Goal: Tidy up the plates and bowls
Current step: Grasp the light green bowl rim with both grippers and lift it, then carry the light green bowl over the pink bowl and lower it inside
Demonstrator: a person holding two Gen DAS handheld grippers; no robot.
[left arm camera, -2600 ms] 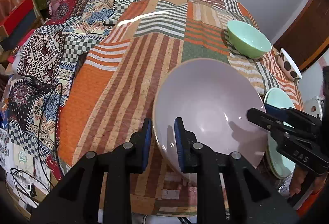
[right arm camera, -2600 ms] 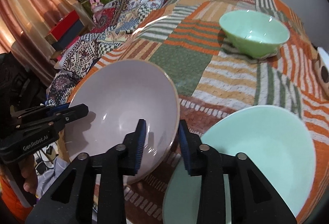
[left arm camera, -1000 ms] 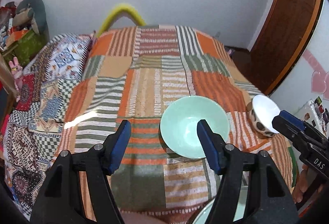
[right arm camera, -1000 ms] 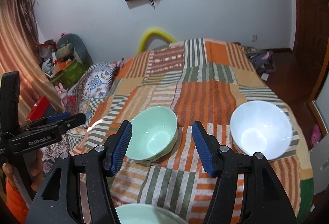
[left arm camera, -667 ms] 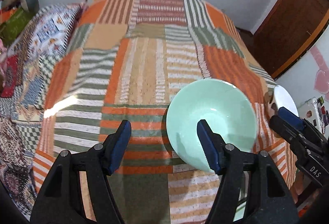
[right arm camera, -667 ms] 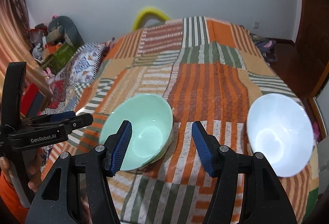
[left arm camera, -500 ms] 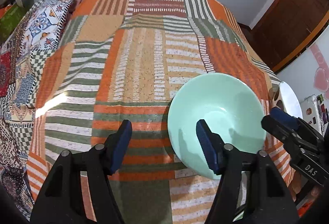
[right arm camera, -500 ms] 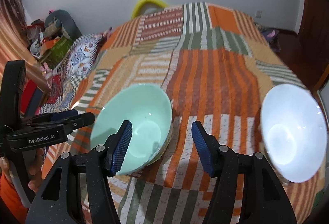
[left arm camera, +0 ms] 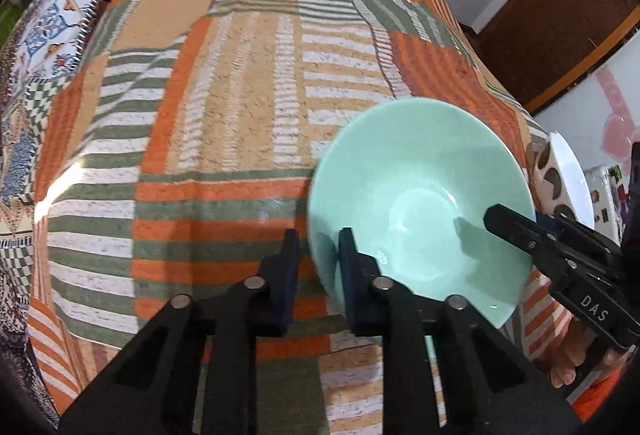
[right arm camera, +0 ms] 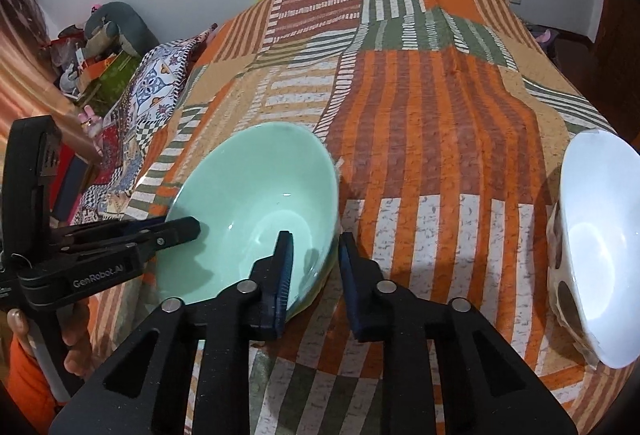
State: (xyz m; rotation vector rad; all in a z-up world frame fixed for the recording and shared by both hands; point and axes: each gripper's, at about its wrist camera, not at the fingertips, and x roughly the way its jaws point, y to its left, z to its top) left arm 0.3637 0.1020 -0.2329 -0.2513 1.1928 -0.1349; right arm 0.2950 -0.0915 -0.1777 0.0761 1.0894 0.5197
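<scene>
You had narrowed both sets of fingers since half a second earlier: the left gripper (left arm camera: 316,267) and right gripper (right arm camera: 314,267) each straddled the green bowl's (right arm camera: 256,211) rim on the bed (right arm camera: 440,139), not yet clamped, ready for lifting.

A glossy mint-green round bowl (left arm camera: 420,203) (right arm camera: 256,207) sits upright on the patchwork striped bedspread (left arm camera: 224,83) (right arm camera: 432,107), its interior empty. To its right, near the bed edge, a white glossy bowl with brown-spotted outside (left arm camera: 566,175) (right arm camera: 600,219) stands upright, apart from the green one.
</scene>
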